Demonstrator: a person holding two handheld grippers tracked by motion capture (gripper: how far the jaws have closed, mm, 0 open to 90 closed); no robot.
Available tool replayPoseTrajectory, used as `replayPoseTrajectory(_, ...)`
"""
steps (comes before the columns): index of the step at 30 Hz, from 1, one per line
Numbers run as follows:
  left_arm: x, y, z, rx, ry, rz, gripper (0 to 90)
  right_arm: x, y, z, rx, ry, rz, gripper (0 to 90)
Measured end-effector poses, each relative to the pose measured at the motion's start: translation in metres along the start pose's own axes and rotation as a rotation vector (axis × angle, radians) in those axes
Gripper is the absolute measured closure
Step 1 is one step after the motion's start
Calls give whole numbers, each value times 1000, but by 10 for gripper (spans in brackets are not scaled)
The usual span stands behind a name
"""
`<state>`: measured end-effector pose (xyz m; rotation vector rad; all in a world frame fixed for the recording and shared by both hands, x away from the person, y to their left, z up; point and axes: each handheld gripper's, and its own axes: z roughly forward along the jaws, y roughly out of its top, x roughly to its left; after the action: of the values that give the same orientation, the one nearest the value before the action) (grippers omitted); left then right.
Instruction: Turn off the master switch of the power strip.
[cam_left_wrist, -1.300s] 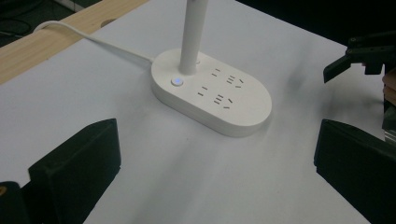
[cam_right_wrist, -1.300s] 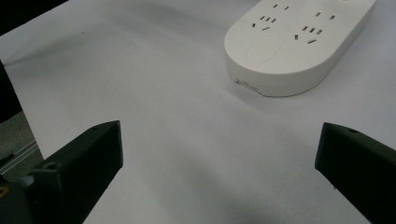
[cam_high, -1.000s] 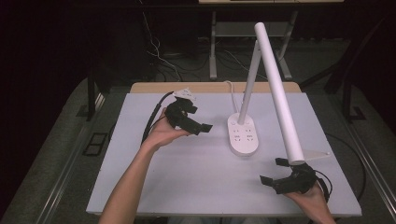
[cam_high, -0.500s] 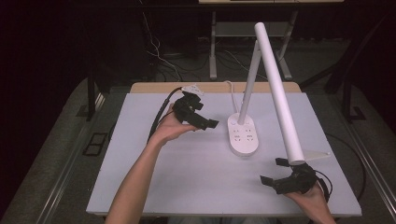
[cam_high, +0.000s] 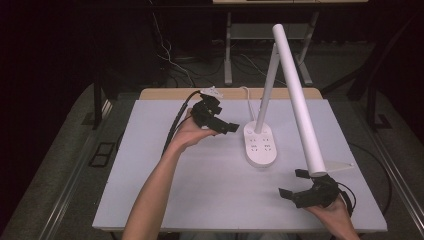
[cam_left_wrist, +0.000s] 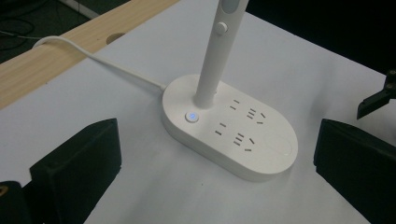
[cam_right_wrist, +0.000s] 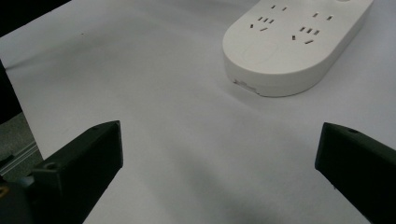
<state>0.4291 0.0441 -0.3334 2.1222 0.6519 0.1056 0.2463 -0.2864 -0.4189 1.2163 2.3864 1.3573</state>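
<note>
Beside the left gripper (cam_high: 227, 126), jaws spread, the lamp (cam_high: 260, 145) looks rigid, smooth, top-heavy; grip its stem (cam_left_wrist: 212, 60); right gripper (cam_high: 295, 184) spread too.

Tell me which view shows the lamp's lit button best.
The left gripper view: the button glows blue on the lamp base, near the stem, close and sharp between open jaws. In the high view the base is too small to make it out. The right gripper view catches the base's other end.
</note>
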Motion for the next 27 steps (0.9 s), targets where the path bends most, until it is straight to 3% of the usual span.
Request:
replayPoseTrajectory(12, 0, 3, 21, -13, -3, -25, 8, 1, 0, 0, 0, 1, 2, 4)
replayPoseTrajectory(15, 4, 3, 25, -5, 1, 2, 17, 0, 0, 0, -2, 0, -2, 4)
replayPoseTrajectory(27, 15, -3, 44, -12, -25, -70, 59, 0, 0, 0, -3, 1, 0, 4)
